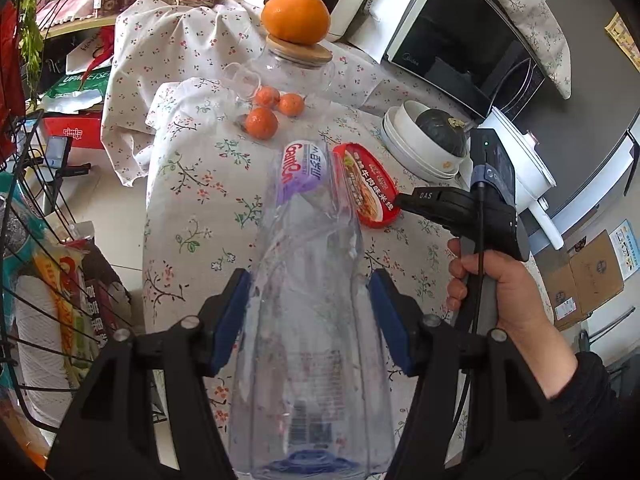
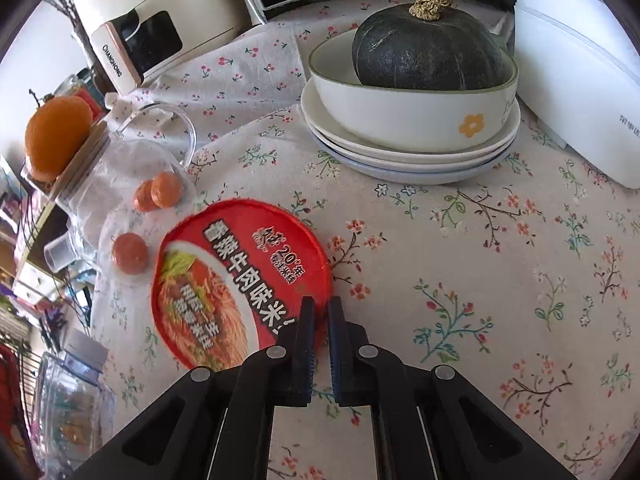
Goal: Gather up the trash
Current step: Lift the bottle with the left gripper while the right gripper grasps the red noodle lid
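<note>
A crushed clear plastic bottle (image 1: 308,280) with a purple label is grasped by the left claw (image 1: 308,320); both blue pads (image 1: 236,316) are pressed against its sides, and the bottle is held above the floral-clothed counter (image 1: 192,184), its body stretching forward from between the pads.

The right claw (image 2: 319,312) is clenched, its two fingers (image 2: 306,340) brought almost together over the near edge of a red instant-noodle lid (image 2: 240,280). Whether the rim is actually pinched cannot be told, since that edge is hidden behind the fingers. The lid is laid flat on the counter, ahead and to the left of this claw. In the left wrist view the same lid is seen just beyond the bottle, with the right claw's tip at its right edge and a hand (image 1: 496,280) wrapped round the handle.

Further left of the lid, three small oranges (image 2: 129,253) are scattered beside a glass jar (image 2: 104,184). Ahead and to the right, a dark green squash (image 2: 428,48) is seated in a white bowl (image 2: 400,112) on stacked plates.
</note>
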